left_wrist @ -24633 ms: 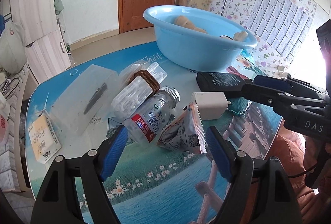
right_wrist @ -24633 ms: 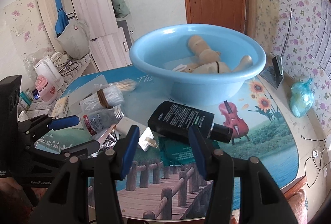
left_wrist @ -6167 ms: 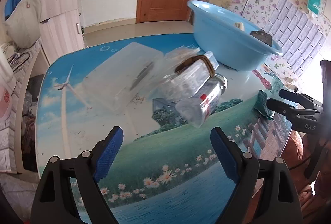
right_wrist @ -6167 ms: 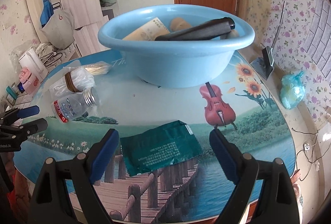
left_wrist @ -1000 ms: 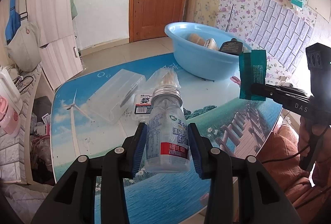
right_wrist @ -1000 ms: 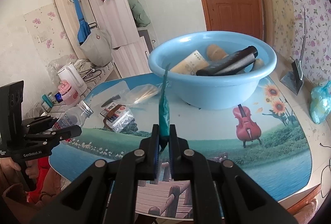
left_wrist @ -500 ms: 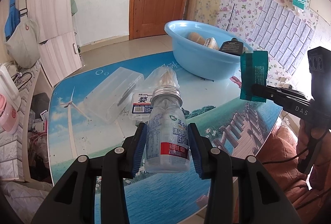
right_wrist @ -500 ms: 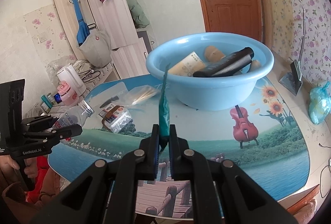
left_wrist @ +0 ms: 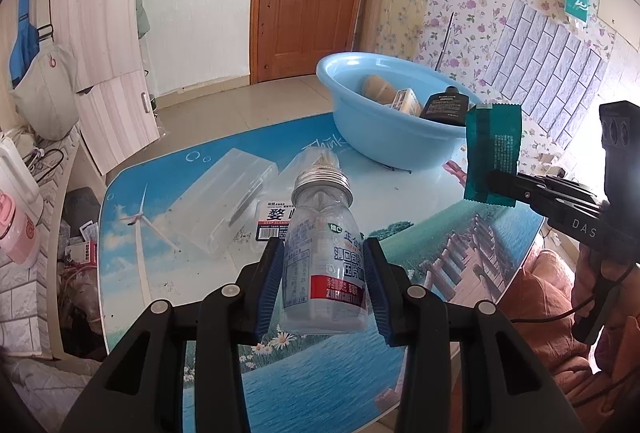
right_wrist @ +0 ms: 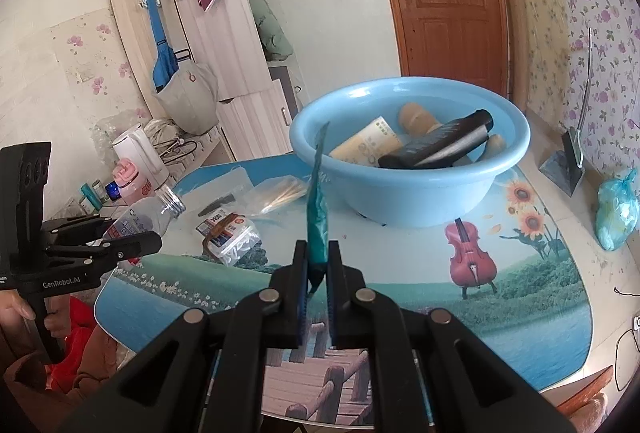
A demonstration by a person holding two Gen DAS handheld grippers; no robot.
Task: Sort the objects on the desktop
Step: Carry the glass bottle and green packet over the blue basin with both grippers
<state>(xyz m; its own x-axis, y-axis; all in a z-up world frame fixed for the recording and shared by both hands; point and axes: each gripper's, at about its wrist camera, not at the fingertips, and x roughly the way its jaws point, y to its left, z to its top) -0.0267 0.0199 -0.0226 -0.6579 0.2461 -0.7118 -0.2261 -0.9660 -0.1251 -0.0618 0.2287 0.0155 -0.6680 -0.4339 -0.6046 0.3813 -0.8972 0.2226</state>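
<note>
My left gripper (left_wrist: 324, 273) is shut on a clear plastic bottle (left_wrist: 322, 245) with a silver cap and a red-banded label, held up above the near part of the table. My right gripper (right_wrist: 318, 269) is shut on a flat green packet (right_wrist: 317, 209), seen edge-on here and standing upright. The left wrist view shows the same green packet (left_wrist: 494, 153) face-on at the right, in the right gripper (left_wrist: 496, 181). The light blue basin (right_wrist: 420, 201) stands at the back of the table and holds a black bottle (right_wrist: 440, 149), a tan box and wooden pieces.
On the picture-printed table (left_wrist: 420, 233) lie a clear plastic case (left_wrist: 224, 201), a bag of sticks (right_wrist: 276, 195) and a banded cotton-swab pack (right_wrist: 230, 233). A blue bag (right_wrist: 616, 209) and a dark stand (right_wrist: 564, 165) sit at the right. A hand holds the left gripper's handle.
Hardly anything differs; both grippers keep their hold and stay almost in place, with the left wrist view shifting only slightly.
</note>
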